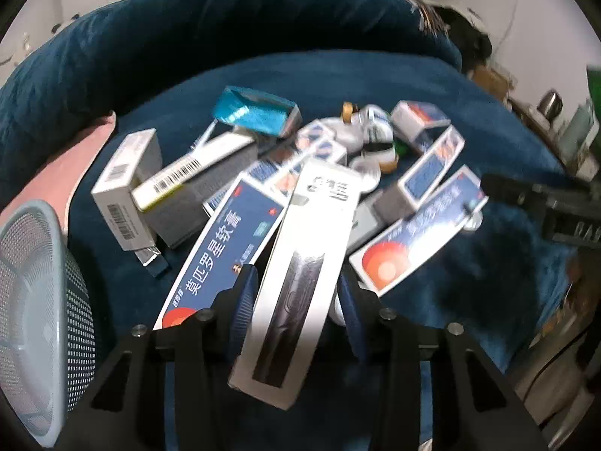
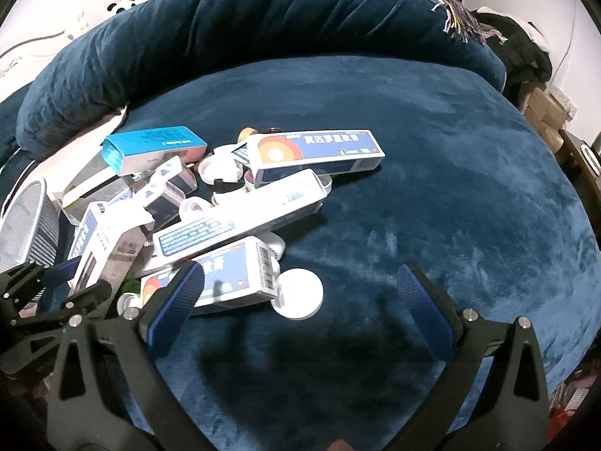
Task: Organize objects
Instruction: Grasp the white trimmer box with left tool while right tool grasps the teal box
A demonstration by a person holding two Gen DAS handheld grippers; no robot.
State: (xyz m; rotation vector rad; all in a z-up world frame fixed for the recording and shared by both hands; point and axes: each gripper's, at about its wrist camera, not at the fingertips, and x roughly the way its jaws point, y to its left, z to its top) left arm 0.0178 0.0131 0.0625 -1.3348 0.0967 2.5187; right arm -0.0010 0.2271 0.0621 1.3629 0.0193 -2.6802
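A heap of medicine boxes and small bottles lies on a dark blue plush seat (image 2: 432, 158). My left gripper (image 1: 298, 297) is shut on a long white box (image 1: 300, 263) with a dark picture, lifted over the heap; both blue pads press on its sides. In the right wrist view that box (image 2: 109, 248) and the left gripper (image 2: 56, 293) show at the left edge. My right gripper (image 2: 300, 276) stands wide open over the seat with nothing held, just above a round white lid (image 2: 298, 293) and beside a blue-and-white box (image 2: 229, 274). It also shows in the left wrist view as the right gripper (image 1: 544, 203).
A grey mesh basket (image 1: 37, 300) sits at the left of the heap, also seen as the basket (image 2: 26, 218) at the left edge. A dark blue bolster (image 2: 263, 37) runs behind the seat. Pink cloth (image 1: 64, 180) lies at the left. Bare blue plush stretches to the right.
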